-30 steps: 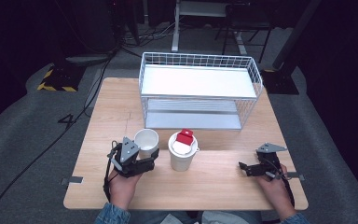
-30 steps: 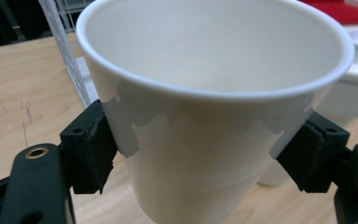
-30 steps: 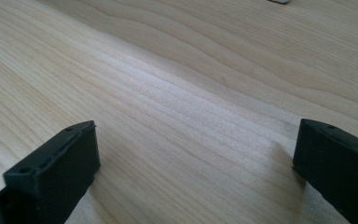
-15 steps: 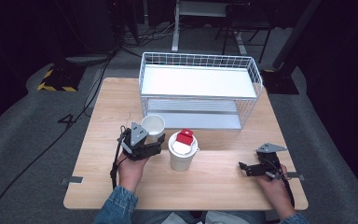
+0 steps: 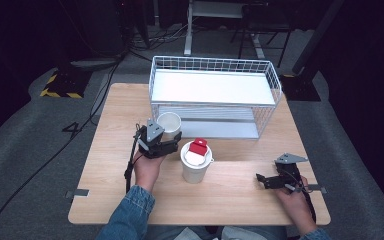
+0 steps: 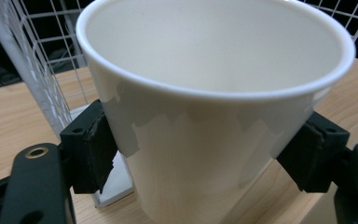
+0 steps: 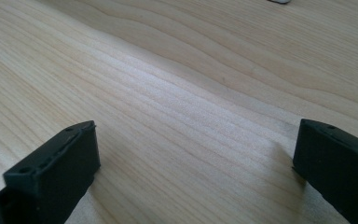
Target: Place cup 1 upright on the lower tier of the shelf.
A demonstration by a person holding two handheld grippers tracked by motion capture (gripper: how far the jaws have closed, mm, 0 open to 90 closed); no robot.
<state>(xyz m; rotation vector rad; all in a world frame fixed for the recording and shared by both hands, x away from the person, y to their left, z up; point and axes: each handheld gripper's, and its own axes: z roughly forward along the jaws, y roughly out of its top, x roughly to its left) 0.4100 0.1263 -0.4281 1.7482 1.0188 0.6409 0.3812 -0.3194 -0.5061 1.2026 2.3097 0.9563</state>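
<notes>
Since a second ago, my left gripper [image 5: 169, 141] carries the smooth white paper cup [image 5: 169, 123] toward twelve o'clock, pads clamping its tapered wall beside the wire basket [image 5: 275, 82]. At four o'clock my right gripper [image 5: 263, 179] rests wide open on grainy wood.

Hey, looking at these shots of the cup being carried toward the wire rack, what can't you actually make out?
- White cup bottom: cut off by the lower edge of the left gripper view, so contact with the table is unclear.
- Red thing on the second cup: too small in the high view to identify.
- Right gripper jaws: too small in the high view, and partly cut off by the edges in its own view.
</notes>
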